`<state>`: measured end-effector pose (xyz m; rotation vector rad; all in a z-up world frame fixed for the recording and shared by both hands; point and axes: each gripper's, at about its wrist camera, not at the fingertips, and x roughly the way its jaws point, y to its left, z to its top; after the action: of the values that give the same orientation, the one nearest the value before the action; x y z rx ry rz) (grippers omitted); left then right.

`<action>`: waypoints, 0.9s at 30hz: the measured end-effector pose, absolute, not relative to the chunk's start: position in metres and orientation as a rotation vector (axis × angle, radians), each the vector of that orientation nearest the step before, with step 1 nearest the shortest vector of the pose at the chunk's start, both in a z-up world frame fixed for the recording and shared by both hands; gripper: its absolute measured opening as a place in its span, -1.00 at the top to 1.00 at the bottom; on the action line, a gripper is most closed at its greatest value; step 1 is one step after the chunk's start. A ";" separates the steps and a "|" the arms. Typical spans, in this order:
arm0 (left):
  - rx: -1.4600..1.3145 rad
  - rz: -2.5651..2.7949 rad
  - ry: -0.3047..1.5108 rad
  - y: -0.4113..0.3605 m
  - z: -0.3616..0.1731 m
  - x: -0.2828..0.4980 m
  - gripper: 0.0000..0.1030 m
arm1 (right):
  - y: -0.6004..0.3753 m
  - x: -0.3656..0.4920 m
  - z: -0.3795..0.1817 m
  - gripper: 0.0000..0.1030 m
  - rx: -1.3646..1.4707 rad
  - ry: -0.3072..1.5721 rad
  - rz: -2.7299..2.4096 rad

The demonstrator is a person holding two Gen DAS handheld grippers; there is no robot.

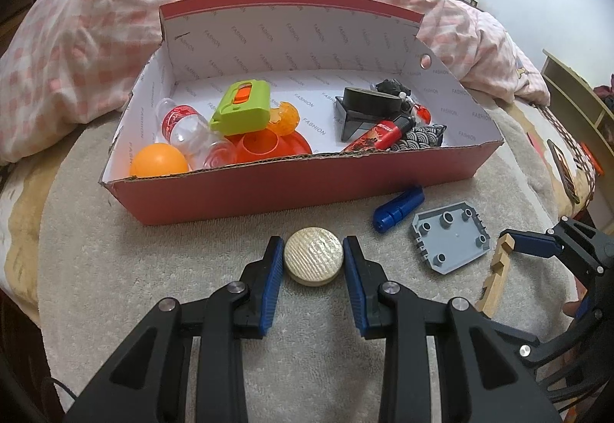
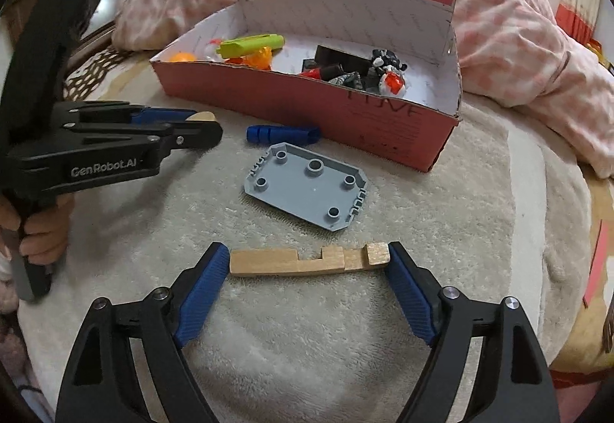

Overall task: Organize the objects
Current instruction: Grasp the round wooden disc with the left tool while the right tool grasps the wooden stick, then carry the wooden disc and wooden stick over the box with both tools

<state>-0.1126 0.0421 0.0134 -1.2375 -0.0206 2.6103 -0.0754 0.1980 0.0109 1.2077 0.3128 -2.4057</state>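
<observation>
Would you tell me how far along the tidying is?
Done: toys lie in the red box. In hand: left hand-held gripper pinches the gold disc; right hand-held gripper brackets the wooden piece, open. Left: blue cylinder, grey plate.

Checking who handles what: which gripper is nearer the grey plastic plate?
Right. The right gripper sits just in front of the grey plastic plate, its fingers either side of the wooden piece. The left gripper, around the gold disc, is further off.
</observation>
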 end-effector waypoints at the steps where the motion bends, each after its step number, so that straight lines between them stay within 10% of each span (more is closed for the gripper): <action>1: -1.237 2.611 -0.020 0.042 0.014 -0.113 0.40 | 0.199 -0.077 0.011 -0.63 1.212 0.297 -2.413; 27: -1.131 2.638 -0.018 0.037 0.043 -0.090 0.40 | 0.210 -0.064 0.037 -0.53 1.127 0.030 -2.524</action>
<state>-0.0904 0.0370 0.0428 -1.1307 -0.0183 2.6377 -0.0637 0.2102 0.0372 1.1273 0.0296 -2.5243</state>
